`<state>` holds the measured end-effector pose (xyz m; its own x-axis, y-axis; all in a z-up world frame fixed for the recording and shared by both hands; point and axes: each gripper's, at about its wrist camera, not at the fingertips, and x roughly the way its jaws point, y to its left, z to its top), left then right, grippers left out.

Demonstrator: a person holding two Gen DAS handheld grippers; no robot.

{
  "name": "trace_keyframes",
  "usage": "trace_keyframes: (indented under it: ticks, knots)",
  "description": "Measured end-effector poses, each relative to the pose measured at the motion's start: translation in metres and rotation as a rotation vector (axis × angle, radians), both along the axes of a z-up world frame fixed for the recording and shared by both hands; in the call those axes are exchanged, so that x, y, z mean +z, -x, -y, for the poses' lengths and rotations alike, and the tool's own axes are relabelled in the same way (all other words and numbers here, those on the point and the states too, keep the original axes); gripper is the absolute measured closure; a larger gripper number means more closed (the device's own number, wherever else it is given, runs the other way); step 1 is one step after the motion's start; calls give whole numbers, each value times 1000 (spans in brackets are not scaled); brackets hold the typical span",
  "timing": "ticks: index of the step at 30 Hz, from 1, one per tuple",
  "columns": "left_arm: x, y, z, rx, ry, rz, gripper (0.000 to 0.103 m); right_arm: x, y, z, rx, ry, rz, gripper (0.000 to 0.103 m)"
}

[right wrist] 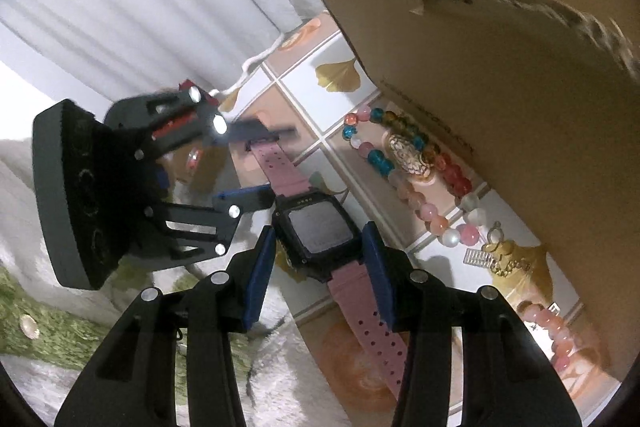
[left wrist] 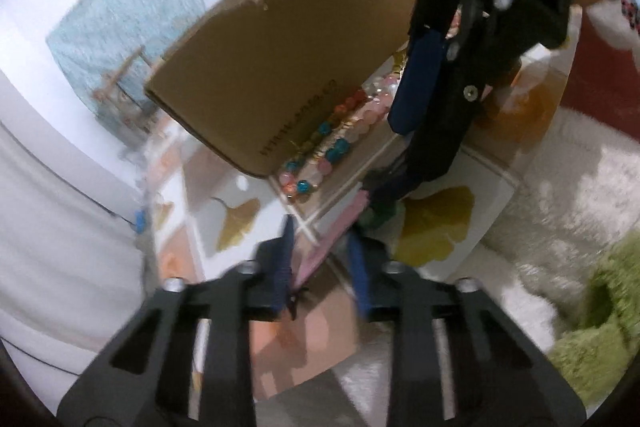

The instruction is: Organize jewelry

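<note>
Right wrist view: the pink-strapped watch point(right wrist: 316, 231) lies on the leaf-patterned table mat point(right wrist: 304, 83), its case pinched between the right gripper point(right wrist: 320, 267) pads. The left gripper point(right wrist: 256, 163) straddles the strap's far end; whether it grips is unclear through blur. Bead bracelets point(right wrist: 404, 163) and a gold charm point(right wrist: 504, 259) are loose beside the cardboard box point(right wrist: 500, 87), so sorting looks barely begun. The box interior is hidden.

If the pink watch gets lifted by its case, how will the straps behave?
The pink watch would likely lift with a stiff middle: the right tool brackets its hard black case. The straps look soft and perforated, so they would probably droop at both ends. The left tool at the far strap may steady it. It looks light.
</note>
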<state>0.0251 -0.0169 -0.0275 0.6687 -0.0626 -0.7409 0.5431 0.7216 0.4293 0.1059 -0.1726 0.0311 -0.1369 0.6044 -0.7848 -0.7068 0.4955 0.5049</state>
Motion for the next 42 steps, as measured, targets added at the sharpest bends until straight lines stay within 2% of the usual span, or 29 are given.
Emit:
trace_keyframes:
  ticks: [4,9,13,18,19,20,23,24,26,28,30,32,34,37,39,42]
  knots:
    - [13,-12,-10,29,127,-97,92,-4,2,11,-41,-14,-40,59]
    - [22,-33,-33,94,350,-291,95,-10,6,33,-120,-29,-70,58]
    - [21,-49,-50,144,468,-403,96,-7,11,49,-170,-26,-24,58]
    - [12,-64,-68,216,633,-587,96,-5,15,51,-194,-4,39,59]
    - [12,-66,-72,226,666,-614,96,-5,16,50,-193,6,53,63]
    - [11,-68,-76,236,706,-649,96,-4,16,51,-190,16,63,81]
    - [10,-76,-88,252,806,-727,95,-4,13,54,-204,-6,29,92]
    - [9,-79,-92,259,845,-758,95,-2,11,57,-211,-19,8,93]
    - [7,-81,-97,276,886,-798,95,0,8,63,-225,-46,-43,94]
    - [4,-83,-102,296,918,-826,95,-1,4,68,-252,-78,-129,94]
    - [0,-85,-107,320,948,-856,95,-9,-2,73,-286,-125,-268,95]
    - [1,-85,-112,331,966,-868,94,-16,-4,78,-312,-163,-368,97]
    - [3,-85,-118,336,984,-874,90,-20,-6,81,-340,-174,-422,97]
    - [4,-85,-120,350,981,-866,89,-19,-4,81,-376,-73,-328,97]
    - [6,-85,-119,359,953,-830,89,-15,0,81,-380,-60,-284,97]
    - [12,-85,-115,351,893,-749,89,-2,9,75,-384,4,-141,97]
